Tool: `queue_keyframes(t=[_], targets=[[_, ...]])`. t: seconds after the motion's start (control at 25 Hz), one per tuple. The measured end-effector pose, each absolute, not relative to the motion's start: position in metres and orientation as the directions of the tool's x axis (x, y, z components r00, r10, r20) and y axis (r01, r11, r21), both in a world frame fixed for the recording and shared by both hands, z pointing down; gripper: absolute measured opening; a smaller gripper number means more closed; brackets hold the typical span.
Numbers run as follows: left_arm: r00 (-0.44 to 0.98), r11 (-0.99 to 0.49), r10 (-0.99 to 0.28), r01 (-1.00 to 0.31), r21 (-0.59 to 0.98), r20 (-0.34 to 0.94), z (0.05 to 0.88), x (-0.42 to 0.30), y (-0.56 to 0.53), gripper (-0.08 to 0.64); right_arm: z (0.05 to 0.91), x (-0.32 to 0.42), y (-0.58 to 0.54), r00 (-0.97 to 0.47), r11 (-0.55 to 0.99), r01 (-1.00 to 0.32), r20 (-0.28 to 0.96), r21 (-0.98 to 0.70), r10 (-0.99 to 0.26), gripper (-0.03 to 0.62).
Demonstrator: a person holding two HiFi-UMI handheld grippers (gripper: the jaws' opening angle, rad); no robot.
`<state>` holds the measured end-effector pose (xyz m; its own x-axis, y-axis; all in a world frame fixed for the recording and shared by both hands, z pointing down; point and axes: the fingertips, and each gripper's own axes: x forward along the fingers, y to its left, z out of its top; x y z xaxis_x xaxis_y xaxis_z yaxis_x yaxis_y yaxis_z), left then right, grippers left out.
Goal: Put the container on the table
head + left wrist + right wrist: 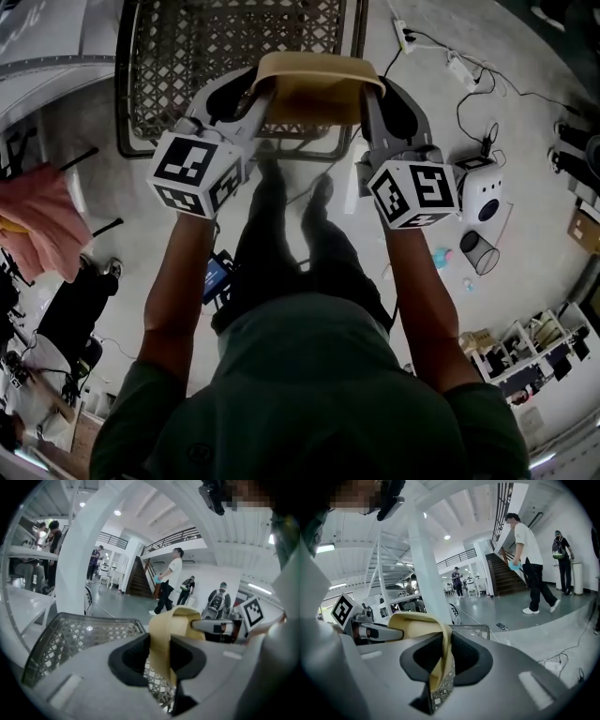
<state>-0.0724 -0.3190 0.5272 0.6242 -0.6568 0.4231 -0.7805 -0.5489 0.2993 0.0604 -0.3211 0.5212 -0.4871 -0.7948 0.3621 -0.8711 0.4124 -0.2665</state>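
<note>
A tan plastic container hangs between my two grippers, over the near edge of a dark metal mesh table. My left gripper is shut on its left rim, my right gripper on its right rim. In the left gripper view the tan rim sits pinched between the dark pads of my left gripper, with the mesh table below. The right gripper view shows the container with its wall clamped in my right gripper.
On the floor to the right lie a white device, a small black mesh bin and cables with a power strip. A pink cloth is at the left. A person walks in the hall beyond.
</note>
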Motion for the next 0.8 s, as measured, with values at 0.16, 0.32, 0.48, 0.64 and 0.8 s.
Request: queue_keyframes(t=[0.16,0.32,0.48,0.64,0.8], targets=[[0.629,-0.539,-0.628,-0.776,0.326,0.458,0.556,-0.072,-0.321,0.089,0.551,0.060,-0.322,-0.480,0.388,-0.875,0.403,-0.291,-0.779,0.054],[0.630,-0.531,-0.603,-0.774,0.343,0.489,0.583,-0.070,-0.325,0.089,0.579,0.062,-0.326,-0.471,0.366,-0.879,0.437,-0.306,-0.766,0.054],[0.633,-0.520,-0.575,-0.772,0.366,0.519,0.611,-0.067,-0.325,0.089,0.607,0.065,-0.325,-0.461,0.341,-0.884,0.474,-0.320,-0.750,0.052],[0.629,-0.510,-0.555,-0.774,0.375,0.544,0.634,-0.065,-0.328,0.089,0.632,0.067,-0.329,-0.459,0.328,-0.885,0.498,-0.331,-0.735,0.051],[0.624,-0.497,-0.531,-0.777,0.385,0.573,0.658,-0.063,-0.330,0.089,0.658,0.069,-0.332,-0.455,0.314,-0.887,0.529,-0.338,-0.716,0.051]])
